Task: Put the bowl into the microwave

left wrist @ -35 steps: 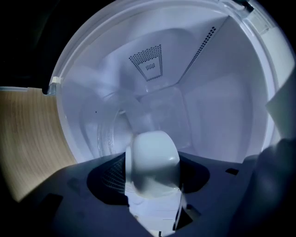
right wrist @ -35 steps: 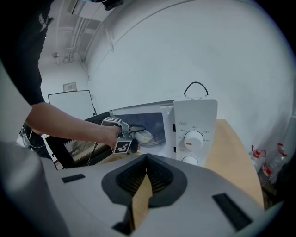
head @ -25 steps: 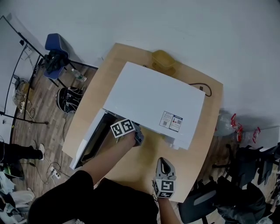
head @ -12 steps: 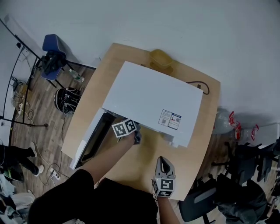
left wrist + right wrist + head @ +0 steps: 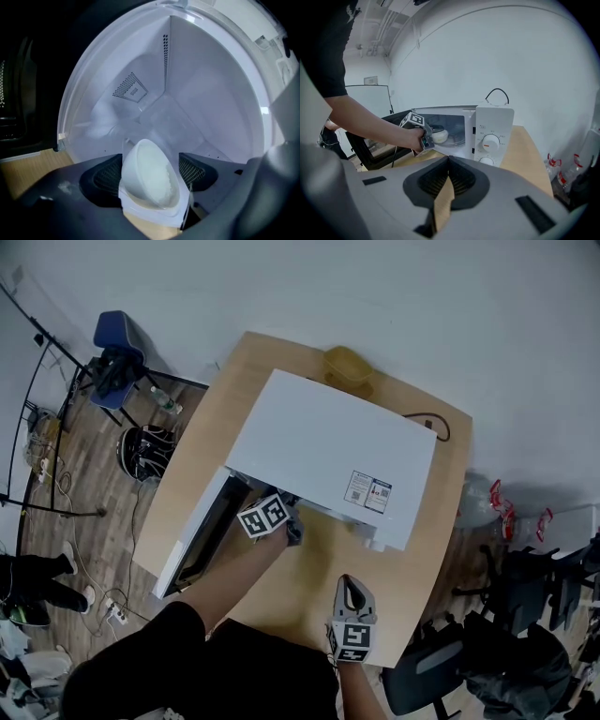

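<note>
- The table (image 5: 309, 582) is nearly filled by the microwave (image 5: 328, 451). Bare wood is left only in front, where both grippers are, and in a strip along the right edge.
- The door (image 5: 192, 540) stands swung out to the left, reaching the table's edge, so the cavity mouth is free. The left arm comes in between the door and the cabinet.
- A yellow tub (image 5: 348, 364) sits behind the microwave at the back edge. A black cable (image 5: 429, 425) loops at the rear right.
- In the head view the microwave's top hides the cavity. The left gripper view looks straight into it, and the right gripper view shows the front with its dials (image 5: 491, 140).
- The bowl (image 5: 150, 176) is white and sits low at the front of the cavity, at the near edge of the glass plate (image 5: 166, 117). Only the two gripper views show it.
- The left gripper (image 5: 293, 527) reaches into the mouth. Its jaws have just been opening and now stand wide. The bowl is between them, and the pads (image 5: 193, 171) do not seem to press on it.
- The right gripper (image 5: 348, 589) hangs over the front of the table, well apart from the bowl. Its jaws meet tip to tip with nothing in them.
</note>
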A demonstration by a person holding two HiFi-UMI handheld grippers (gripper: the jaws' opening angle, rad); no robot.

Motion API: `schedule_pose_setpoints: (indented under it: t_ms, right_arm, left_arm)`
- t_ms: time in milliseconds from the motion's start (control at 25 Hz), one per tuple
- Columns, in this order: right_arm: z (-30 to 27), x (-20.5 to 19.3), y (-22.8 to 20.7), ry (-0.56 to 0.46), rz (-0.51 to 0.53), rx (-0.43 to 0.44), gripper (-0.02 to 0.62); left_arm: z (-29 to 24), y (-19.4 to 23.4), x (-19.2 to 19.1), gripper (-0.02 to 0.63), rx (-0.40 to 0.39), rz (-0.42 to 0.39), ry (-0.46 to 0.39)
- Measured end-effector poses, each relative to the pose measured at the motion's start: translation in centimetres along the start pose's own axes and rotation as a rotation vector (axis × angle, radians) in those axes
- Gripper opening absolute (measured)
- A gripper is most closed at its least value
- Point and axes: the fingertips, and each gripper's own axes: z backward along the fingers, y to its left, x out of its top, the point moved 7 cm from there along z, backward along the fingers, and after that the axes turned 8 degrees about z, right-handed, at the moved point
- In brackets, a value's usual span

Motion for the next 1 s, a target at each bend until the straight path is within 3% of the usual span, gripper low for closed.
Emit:
schedule_pose_setpoints:
  t_ms: [160,360,480,640,800,1000]
  right_arm:
    - [0.8,-0.8,0.0,0.023,-0.004,-0.008,0.060]
    - [1.7,-0.5,1.1,0.011,0.062,-0.028,0.060]
    - [2.3,-0.4,1.7,-0.006,0.103,-0.043,0.060]
    - [2.9,-0.8,2.1,-0.014,0.094,-0.046,0.060]
    - [2.9,-0.7,1.6,-0.029,0.009,-0.072,0.060]
    - [2.3,1.1,1.7,-0.074,-0.012,-0.080,0.060]
  left_arm:
    - [0.2,0.2,-0.2,0.345,-0.023,-0.002,0.017]
    - [0.6,0.1,0.4,0.347,0.042,-0.171,0.042]
    - [0.7,-0.3,1.0,0.353,0.032,-0.221,0.050]
    - [2.3,-0.1,0.9,0.353,0.029,-0.256,0.057]
    - [3.7,0.1,0.3,0.353,-0.010,-0.254,0.090]
    - [4.5,-0.5,-0.4,0.351,-0.035,-0.429,0.144]
